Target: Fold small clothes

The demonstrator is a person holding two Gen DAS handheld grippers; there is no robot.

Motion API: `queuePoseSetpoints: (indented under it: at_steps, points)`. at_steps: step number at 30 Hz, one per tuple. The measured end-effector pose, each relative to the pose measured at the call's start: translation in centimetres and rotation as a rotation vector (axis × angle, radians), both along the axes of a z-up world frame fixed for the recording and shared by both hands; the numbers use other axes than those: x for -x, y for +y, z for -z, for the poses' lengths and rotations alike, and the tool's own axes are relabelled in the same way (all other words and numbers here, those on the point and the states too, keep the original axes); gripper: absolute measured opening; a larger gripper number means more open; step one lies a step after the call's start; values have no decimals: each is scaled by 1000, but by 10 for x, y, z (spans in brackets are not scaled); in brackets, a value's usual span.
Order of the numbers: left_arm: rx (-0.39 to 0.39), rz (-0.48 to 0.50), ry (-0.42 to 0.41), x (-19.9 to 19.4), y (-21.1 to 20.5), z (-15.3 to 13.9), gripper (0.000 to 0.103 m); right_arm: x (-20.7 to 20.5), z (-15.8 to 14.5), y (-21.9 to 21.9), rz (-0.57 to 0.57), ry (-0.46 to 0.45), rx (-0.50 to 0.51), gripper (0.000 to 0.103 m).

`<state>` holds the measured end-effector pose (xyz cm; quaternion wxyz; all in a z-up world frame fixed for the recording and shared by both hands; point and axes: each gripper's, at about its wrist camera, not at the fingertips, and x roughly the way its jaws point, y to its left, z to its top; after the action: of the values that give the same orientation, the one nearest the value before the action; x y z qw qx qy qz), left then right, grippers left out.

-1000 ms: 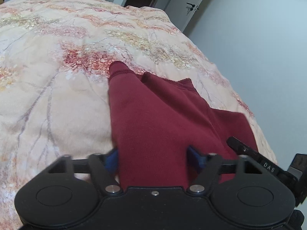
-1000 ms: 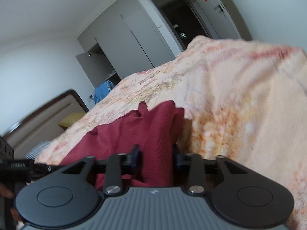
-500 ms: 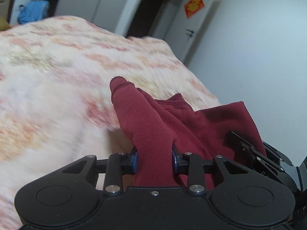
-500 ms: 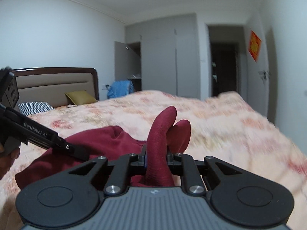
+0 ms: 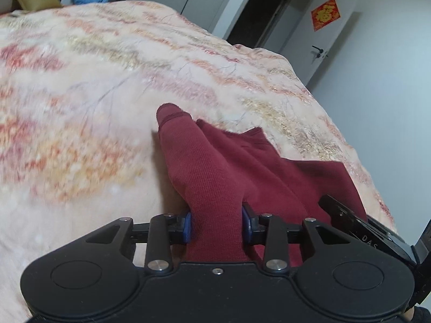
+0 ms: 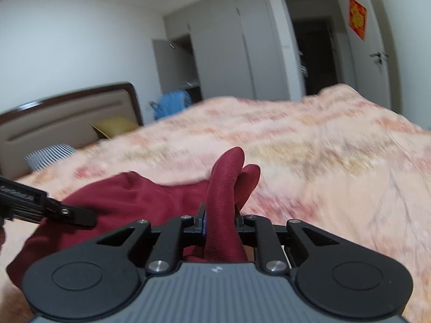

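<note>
Maroon garment [image 5: 242, 172] hung bunched over the bed [image 5: 80, 94], not yet folded, left gripper [image 5: 216, 224] and right gripper [image 6: 220, 222] each clamping an edge, left jaws having just eased slightly.

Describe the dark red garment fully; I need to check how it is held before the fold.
The dark red garment is a small knitted piece, ribbed fabric with a stitched hem at its raised tip. It is bunched and creased, not flat, draped over the floral bedspread. The left tool pinches one gathered fold between its blue pads, its jaws having just opened slightly. The right tool clamps another narrow fold that stands up past the jaws. The cloth between them sags onto the bed.
</note>
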<state>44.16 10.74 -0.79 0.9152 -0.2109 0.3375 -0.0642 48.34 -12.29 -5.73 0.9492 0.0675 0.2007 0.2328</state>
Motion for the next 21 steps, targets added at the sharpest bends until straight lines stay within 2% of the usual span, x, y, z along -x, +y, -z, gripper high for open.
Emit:
queuePoseSetpoints:
  at_steps: [3, 5, 6, 7, 8, 9, 10, 11, 13, 17, 21]
  points:
    - [3, -10, 3, 1, 1, 2, 43, 1, 4, -5, 15, 15, -4, 31]
    - [-5, -19, 11, 2, 1, 2, 50, 2, 2, -5, 22, 8, 15, 37]
    - [-6, -24, 18, 3, 0, 1, 61, 3, 1, -4, 24, 7, 21, 41]
    - [-3, -29, 21, 5, 0, -1, 71, 5, -1, -3, 29, 4, 26, 50]
    - [0, -38, 20, 7, 0, -3, 75, 7, -4, -3, 35, -2, 31, 56]
    - [-1, -47, 15, 11, 1, -6, 82, 10, -6, -3, 41, -9, 35, 68]
    - [-8, -55, 12, 15, 1, -10, 87, 13, -9, -4, 47, -15, 37, 75]
    - [-19, -66, 8, 20, 0, -14, 90, 16, -13, -4, 51, -22, 37, 77]
    - [-52, -88, -9, 32, -2, -25, 99, 28, -22, -8, 62, -40, 40, 90]
    - [-103, -110, -86, 68, -11, -52, 102, 61, -46, -17, 77, -104, 20, 103]
    - [-160, -128, -163, 112, -23, -75, 102, 104, -68, -26, 73, -162, 13, 103]
